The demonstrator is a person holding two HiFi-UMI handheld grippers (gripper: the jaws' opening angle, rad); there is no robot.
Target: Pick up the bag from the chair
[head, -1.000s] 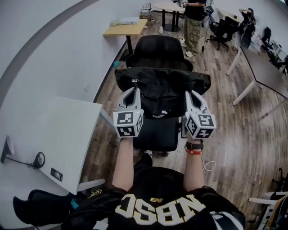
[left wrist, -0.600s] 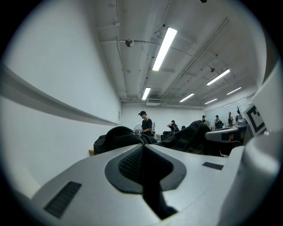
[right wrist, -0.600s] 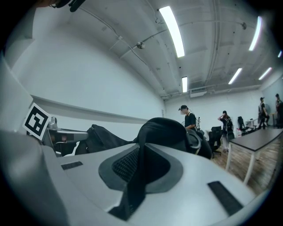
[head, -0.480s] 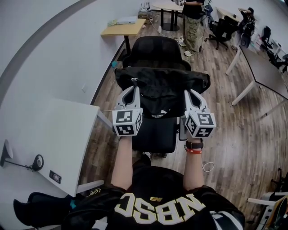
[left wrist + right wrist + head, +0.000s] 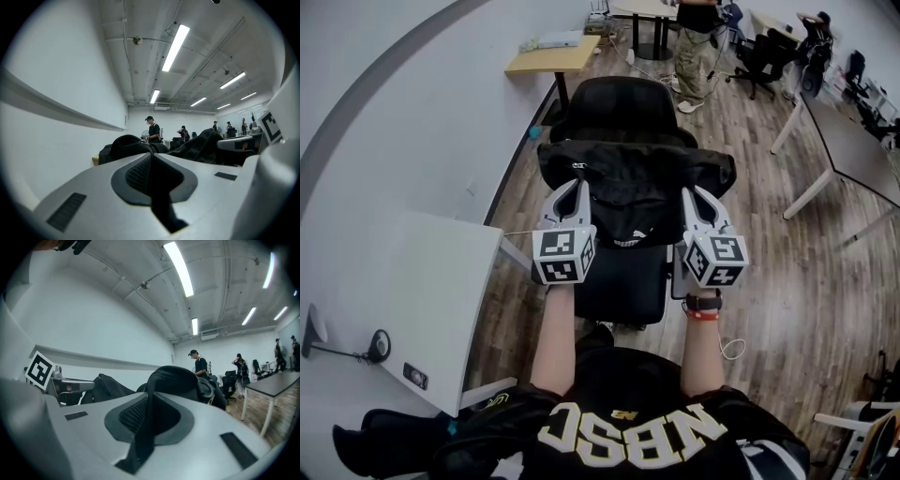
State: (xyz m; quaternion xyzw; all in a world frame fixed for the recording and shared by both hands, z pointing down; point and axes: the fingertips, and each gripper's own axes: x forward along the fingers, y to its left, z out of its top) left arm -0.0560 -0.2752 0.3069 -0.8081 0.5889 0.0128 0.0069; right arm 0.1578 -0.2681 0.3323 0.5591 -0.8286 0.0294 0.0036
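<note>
A white table [image 5: 412,281] stands at the left and a grey desk [image 5: 853,131] at the right. Further off are a wooden side table [image 5: 553,58] and a standing person [image 5: 694,47], cut off by the top edge. Nothing lies between the grippers and the black bag [image 5: 637,183], which is draped across the black office chair [image 5: 623,103] in front of the backrest. The left gripper [image 5: 576,187] and right gripper [image 5: 690,194] each have their jaws clenched on a dark strap [image 5: 140,427] of the bag. Compared with a second ago, grippers and bag sit much as they did, while the white table has slid toward the frame's left edge. The jaw tips sink into the bag's folds in the head view, and whether the bag touches the seat cannot be told.
</note>
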